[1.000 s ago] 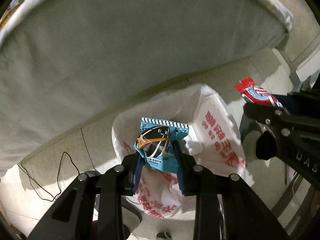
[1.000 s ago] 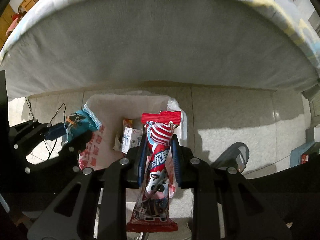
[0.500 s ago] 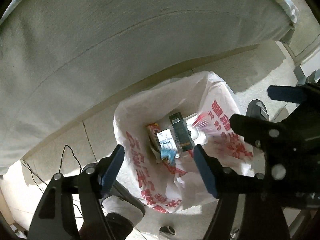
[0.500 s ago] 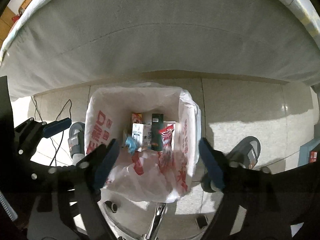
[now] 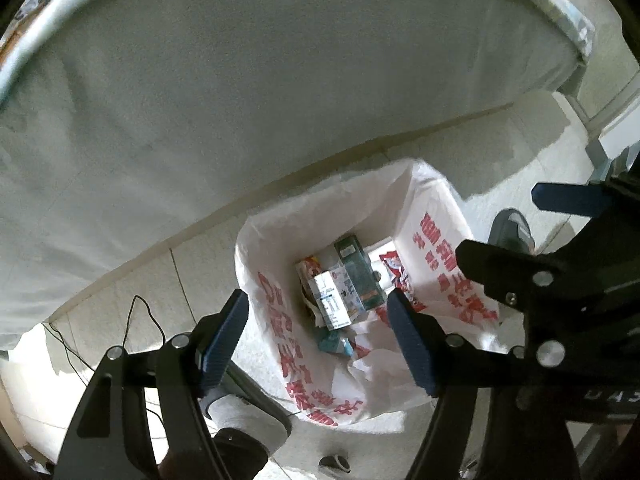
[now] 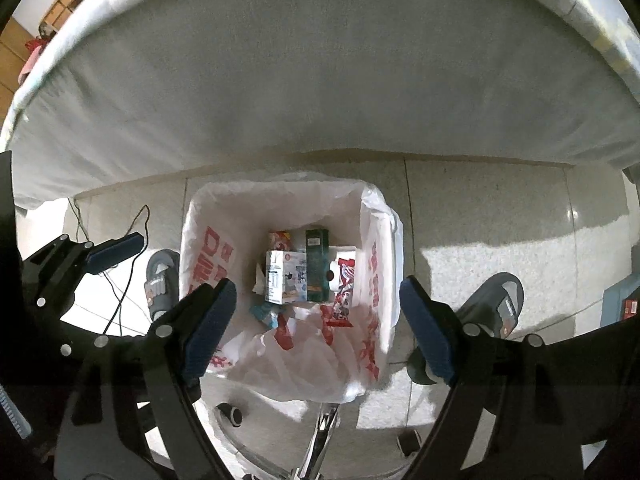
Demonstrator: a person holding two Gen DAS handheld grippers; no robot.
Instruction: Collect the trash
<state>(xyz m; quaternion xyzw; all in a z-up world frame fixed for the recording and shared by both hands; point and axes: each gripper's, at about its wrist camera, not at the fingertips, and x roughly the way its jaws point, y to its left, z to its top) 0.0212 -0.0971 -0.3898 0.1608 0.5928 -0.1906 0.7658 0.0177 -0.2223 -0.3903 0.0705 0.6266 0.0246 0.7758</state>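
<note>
A bin lined with a white bag with red print [image 5: 440,248] [image 6: 208,256] stands on the floor below both grippers. Inside lie a white carton [image 6: 284,276], a dark green box [image 6: 317,264], a red and white wrapper [image 6: 345,292] and a blue wrapper [image 5: 334,345] [image 6: 264,314]. My left gripper [image 5: 320,340] is open and empty above the bin. My right gripper [image 6: 320,324] is open and empty above it too, and shows at the right in the left wrist view [image 5: 532,264]. The left gripper shows at the left in the right wrist view [image 6: 116,248].
A mattress edge [image 6: 320,80] hangs over the far side of the bin. Grey slippers [image 6: 160,280] [image 6: 500,304] stand on either side of it. A black cable [image 5: 140,320] lies on the tiled floor at the left. A chair base with castors [image 6: 320,428] is just below.
Both grippers opened and let go. The blue wrapper and the red and white wrapper fell into the bin and now lie among the boxes.
</note>
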